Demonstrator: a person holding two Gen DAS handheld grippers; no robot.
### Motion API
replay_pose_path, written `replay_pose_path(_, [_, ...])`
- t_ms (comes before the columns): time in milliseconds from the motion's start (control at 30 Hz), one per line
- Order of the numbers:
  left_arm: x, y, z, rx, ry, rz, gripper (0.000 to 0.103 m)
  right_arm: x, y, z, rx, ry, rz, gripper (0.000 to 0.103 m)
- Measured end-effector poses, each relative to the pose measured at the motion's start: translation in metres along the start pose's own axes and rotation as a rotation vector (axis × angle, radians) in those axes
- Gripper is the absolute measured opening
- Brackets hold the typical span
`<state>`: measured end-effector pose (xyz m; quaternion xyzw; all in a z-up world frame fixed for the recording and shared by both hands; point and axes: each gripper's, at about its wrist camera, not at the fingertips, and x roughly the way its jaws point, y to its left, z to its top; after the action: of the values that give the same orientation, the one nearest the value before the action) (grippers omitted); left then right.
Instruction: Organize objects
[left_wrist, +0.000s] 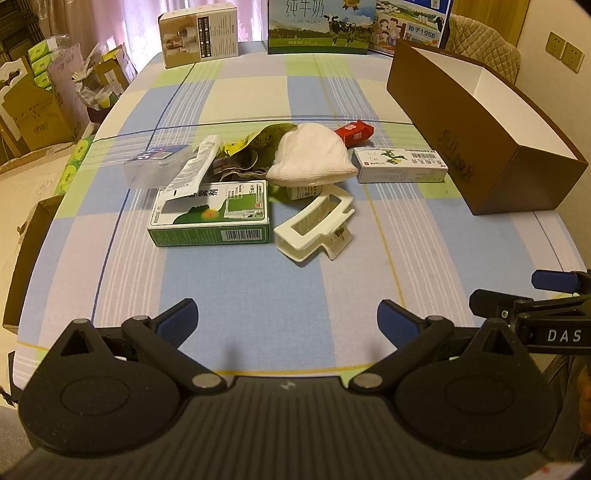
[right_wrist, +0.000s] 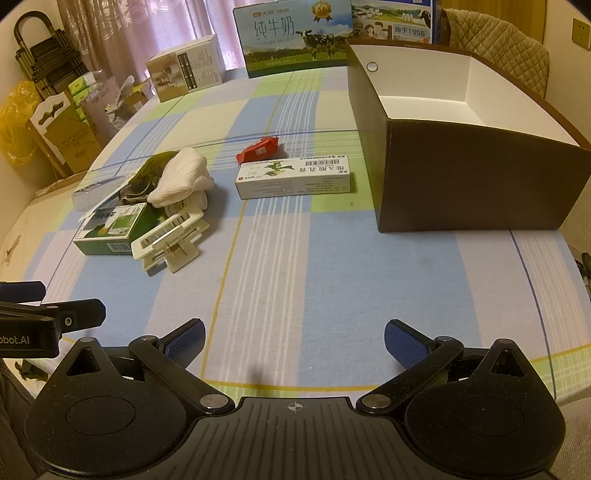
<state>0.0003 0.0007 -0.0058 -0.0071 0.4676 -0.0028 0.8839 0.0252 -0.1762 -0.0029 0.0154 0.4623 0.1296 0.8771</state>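
A pile lies mid-table: a green medicine box (left_wrist: 210, 216) (right_wrist: 110, 230), a cream hair claw clip (left_wrist: 316, 227) (right_wrist: 170, 240), a white knit cloth (left_wrist: 310, 155) (right_wrist: 183, 181), a white tube (left_wrist: 195, 166), a clear plastic case (left_wrist: 155, 164), a white medicine box (left_wrist: 400, 165) (right_wrist: 295, 177) and a red packet (left_wrist: 354, 132) (right_wrist: 258, 148). A brown open box (left_wrist: 480, 133) (right_wrist: 461, 166) with a white, empty inside stands at the right. My left gripper (left_wrist: 288, 317) and right gripper (right_wrist: 293, 339) are both open and empty, near the table's front edge.
Milk cartons (left_wrist: 317, 26) (right_wrist: 295, 37) and a tan product box (left_wrist: 199, 35) (right_wrist: 186, 72) stand at the table's far edge. Cardboard boxes and clutter (left_wrist: 44, 99) sit on the floor to the left. A padded chair (right_wrist: 495, 48) is behind the brown box.
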Motion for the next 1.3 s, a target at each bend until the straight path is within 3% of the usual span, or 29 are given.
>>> replay_pose_path(1300, [0.013, 0.011, 0.002, -0.033, 0.034, 0.001, 0.102, 0.014, 0.002, 0.007, -0.016, 0.032, -0.004, 0.101])
